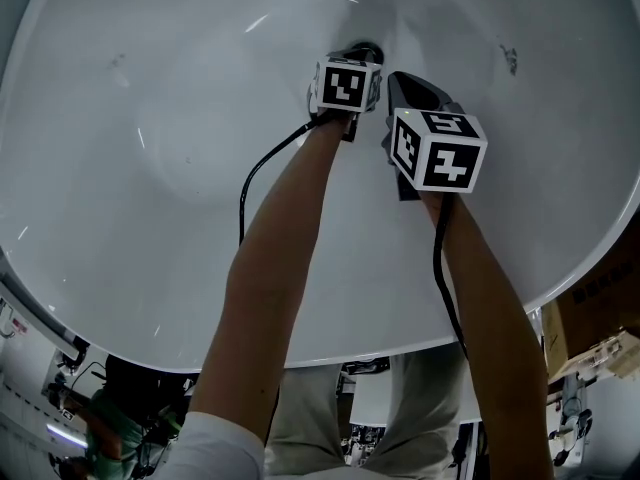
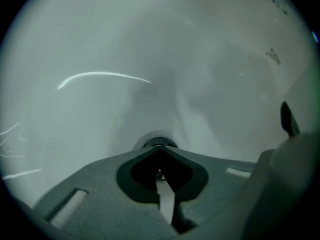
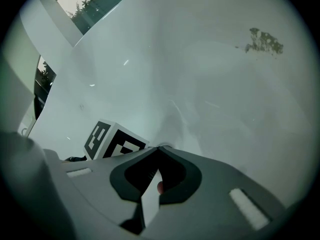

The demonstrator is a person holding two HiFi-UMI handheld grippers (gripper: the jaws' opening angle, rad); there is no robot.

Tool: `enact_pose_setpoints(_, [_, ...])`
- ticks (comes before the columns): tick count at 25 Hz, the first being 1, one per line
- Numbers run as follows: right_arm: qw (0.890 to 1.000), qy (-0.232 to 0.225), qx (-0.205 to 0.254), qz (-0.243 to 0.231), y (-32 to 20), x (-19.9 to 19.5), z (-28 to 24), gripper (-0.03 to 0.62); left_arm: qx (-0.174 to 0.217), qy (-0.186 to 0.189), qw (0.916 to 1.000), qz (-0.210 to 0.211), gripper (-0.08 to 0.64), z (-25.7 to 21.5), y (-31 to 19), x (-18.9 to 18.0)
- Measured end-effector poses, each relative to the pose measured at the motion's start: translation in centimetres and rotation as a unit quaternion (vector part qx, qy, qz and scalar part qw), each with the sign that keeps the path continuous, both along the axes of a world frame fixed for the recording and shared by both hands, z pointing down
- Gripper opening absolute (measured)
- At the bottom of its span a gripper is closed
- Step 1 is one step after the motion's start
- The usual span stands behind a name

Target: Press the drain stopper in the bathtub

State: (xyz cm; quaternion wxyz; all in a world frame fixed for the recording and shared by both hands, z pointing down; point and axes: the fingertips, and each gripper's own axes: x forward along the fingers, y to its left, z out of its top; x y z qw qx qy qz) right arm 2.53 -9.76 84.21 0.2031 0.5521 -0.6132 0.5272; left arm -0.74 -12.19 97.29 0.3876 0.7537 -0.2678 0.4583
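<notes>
L claw (image 2: 159,150): jaws together, tip at round metal drain stopper (image 2: 156,142), white bathtub (image 1: 150,188). R claw (image 3: 159,149): jaws together, empty.

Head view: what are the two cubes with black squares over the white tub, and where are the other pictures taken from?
Those cubes are markers on two handheld grippers; a person holds one in each hand. The head view looks down from the person's head into the bathtub. The other two cameras ride on the grippers, looking along their jaws. The left gripper, jaws together and empty, points at the drain stopper; contact is unclear. The right gripper, also shut, holds nothing beside it.
</notes>
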Motion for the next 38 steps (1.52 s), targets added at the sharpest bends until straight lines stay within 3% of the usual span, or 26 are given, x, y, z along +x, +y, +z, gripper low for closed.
enact_pose_setpoints(5, [1.000, 0.007, 0.002, -0.009, 0.1, -0.1, -0.4, 0.006, -0.002, 0.032, 0.9994, 0.013, -0.002, -0.7, 0.0, 0.1])
enact_pose_setpoints(10, [1.000, 0.014, 0.003, -0.010, 0.2, -0.1, -1.6, 0.006, -0.010, 0.031, 0.9993, -0.019, 0.000, -2.4, 1.4, -1.1])
enact_pose_setpoints(23, [0.999, 0.029, 0.028, -0.018, 0.5, -0.2, -8.3, 0.006, 0.049, 0.035, 0.9973, -0.043, 0.000, -10.1, -0.4, -2.9])
enact_pose_setpoints(38, [0.997, 0.032, 0.073, -0.018, 1.8, -0.5, -18.5, 0.006, 0.100, 0.064, 0.9917, -0.049, 0.000, -22.8, -1.1, -5.0])
